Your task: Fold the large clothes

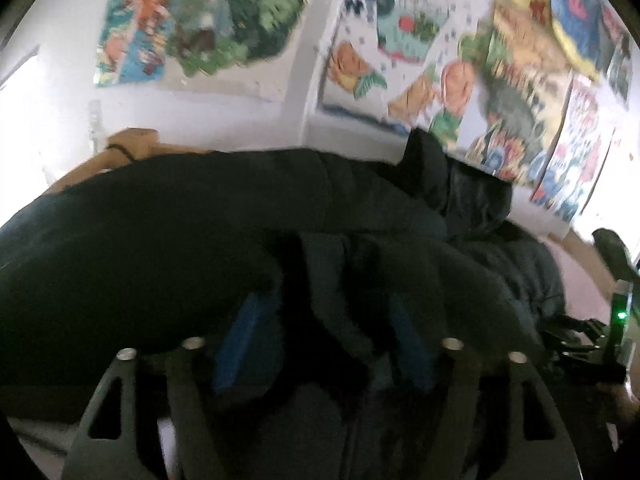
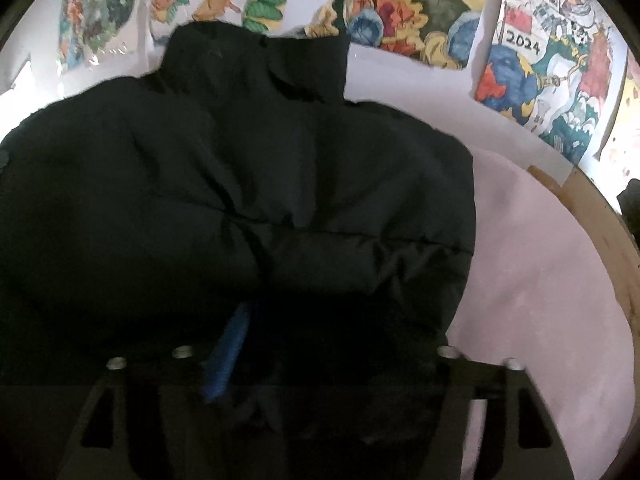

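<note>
Nearest in the left wrist view, the left gripper [image 1: 328, 340] is seen with its two blue-padded fingers [image 1: 244, 340] spread well apart over the black quilted puffer jacket [image 1: 180, 248]; a dark fold of the jacket rises between the pads, yet neither pad is seen pressing on it, so nothing is counted as held. In the right wrist view, the right gripper [image 2: 320, 344] is sunk into the lower edge of the same jacket [image 2: 240, 184]; only one blue pad [image 2: 230, 352] is visible, the other being hidden under dark cloth, and whether the fabric is pinched cannot be told from the frame. The jacket is spread in a rumpled, puffy heap on a pale pink soft cover [image 2: 540, 280], which shows bare to the right of the jacket. Beyond the cover, a curved wooden edge [image 2: 612, 240] is seen. At the far end of the jacket its collar [image 2: 256, 60] stands up against a white wall [image 2: 400, 76]. Behind the jacket, colourful painted posters [image 2: 400, 12] are hung on that wall, one marked 2024. To the far right of the jacket in the left view, part of the other device with a green light [image 1: 621, 314] is seen
</note>
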Motion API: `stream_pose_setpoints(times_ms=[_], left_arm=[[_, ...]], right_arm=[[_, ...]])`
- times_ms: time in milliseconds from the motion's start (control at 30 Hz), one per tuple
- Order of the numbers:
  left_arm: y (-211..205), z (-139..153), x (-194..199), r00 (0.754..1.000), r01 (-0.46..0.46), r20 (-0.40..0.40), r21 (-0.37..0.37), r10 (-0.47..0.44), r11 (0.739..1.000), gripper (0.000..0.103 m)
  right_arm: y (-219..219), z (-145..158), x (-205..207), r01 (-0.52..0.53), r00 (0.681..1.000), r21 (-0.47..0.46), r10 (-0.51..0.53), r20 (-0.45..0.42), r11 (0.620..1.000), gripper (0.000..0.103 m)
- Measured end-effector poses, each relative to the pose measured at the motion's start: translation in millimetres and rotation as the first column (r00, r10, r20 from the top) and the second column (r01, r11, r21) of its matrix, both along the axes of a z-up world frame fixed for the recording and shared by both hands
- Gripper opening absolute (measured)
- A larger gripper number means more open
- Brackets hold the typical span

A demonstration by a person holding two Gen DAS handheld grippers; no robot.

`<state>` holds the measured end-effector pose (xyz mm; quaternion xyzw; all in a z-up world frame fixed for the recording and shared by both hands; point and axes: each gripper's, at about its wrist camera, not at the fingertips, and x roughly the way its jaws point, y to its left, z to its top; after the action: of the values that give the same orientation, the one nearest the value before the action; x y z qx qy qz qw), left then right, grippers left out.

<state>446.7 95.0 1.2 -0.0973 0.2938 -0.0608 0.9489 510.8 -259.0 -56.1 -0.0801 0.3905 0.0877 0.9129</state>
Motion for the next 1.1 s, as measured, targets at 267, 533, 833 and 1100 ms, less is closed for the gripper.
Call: stream_pose_setpoints(times_ms=[267,533,833,1100], left_arm=[[75,19,-118,0.976,-0.206,0.031,-0.167,0.214,0.964,0.092],[173,-1,-171,0.818,-0.563,-0.134,-0.391,0.56,0.728,0.097],[226,-19,-201,0.702,-0.624,-0.081,-0.547,0.707,0.558,0.097],[259,-45,-213,0.639,-0.642,-0.109,-0.62,0.761,0.451,0.086]], right_arm=[[48,46,-35,-0.134,0.986,-0.004,0.134,0.095,0.991,0.082],[156,71,-53,-0.32,0.946,0.072,0.322,-0.031,0.945,0.084],[263,45,-1,-0.247,0.969,0.069,0.244,0.042,0.967,0.084],[295,-3,25,-0.186,0.981,0.029,0.184,0.054,0.982,0.098]])
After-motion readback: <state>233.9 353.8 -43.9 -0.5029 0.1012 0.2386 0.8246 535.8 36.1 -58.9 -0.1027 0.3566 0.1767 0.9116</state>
